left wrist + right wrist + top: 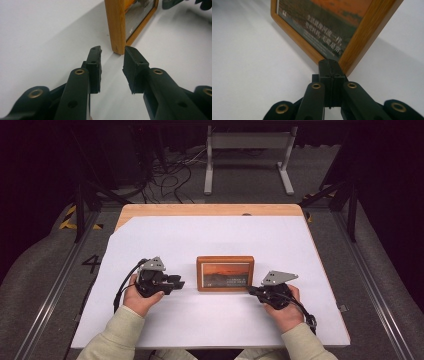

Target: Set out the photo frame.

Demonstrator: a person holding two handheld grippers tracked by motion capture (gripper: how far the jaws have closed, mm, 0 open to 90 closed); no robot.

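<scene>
- Covering most of the wooden table (210, 210), we see a white sheet (210, 320); a strip of bare wood shows beyond the sheet's far edge, on the side of the picture frame away from us.
- We take the picture frame (225, 273) as our landmark: it lies flat on the white sheet near the middle, a wooden border around an orange and dark print with pale lettering.
- We see the person's left hand (141, 299) to the left of the frame and the right hand (286, 312) to its right, both nearer to us than the frame, with pale sleeves behind them.
- We find the left gripper (176, 284) just left of the frame, pointing at its left side. In the left gripper view (113, 53) its jaws stand apart with the frame's near wooden corner (115, 27) just beyond the gap; we see nothing between the pads.
- We find the right gripper (251, 290) at the frame's near right corner. In the right gripper view (329, 65) its jaws are pressed together, pad against pad, with the tips right at the frame's wooden corner (362, 37); we cannot tell whether they touch it.
</scene>
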